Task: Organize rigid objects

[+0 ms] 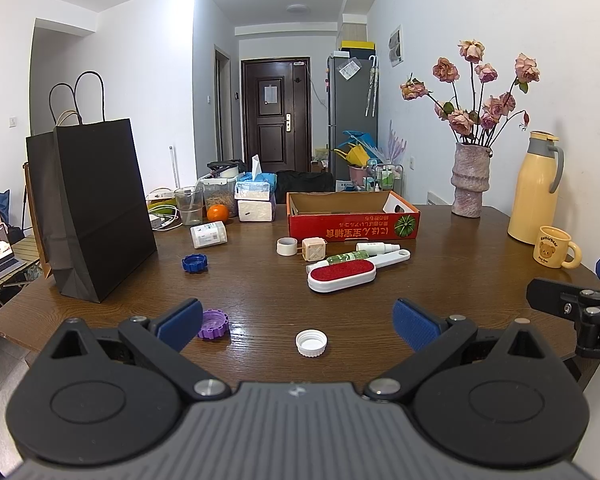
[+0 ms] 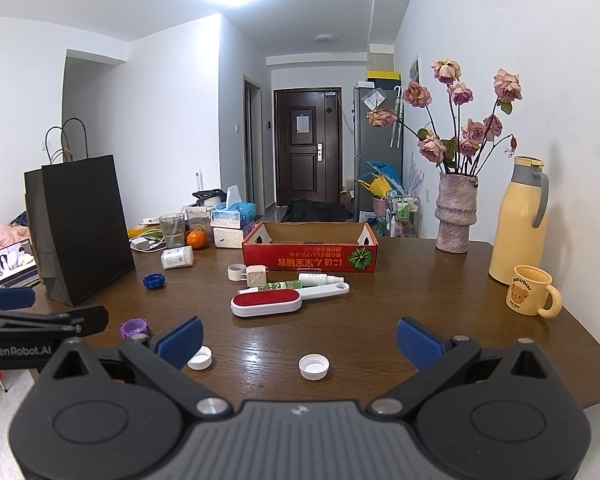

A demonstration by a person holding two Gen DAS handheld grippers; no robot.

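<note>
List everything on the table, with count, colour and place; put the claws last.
Caps: two white, near edge; one purple, one blue, left.
Lint brush: one, red and white, centre.
Spray bottles: two, green and white, behind brush.
Tape roll: one, white, centre.
Box: one, red, open, behind.
Paper bag: one, black, left.
Orange: one, far left.
Vase: one, pinkish, roses, right.
Jug: one, yellow, right.
Mug: one, yellow, right.
Left claw: open.
Right claw: open.
</note>
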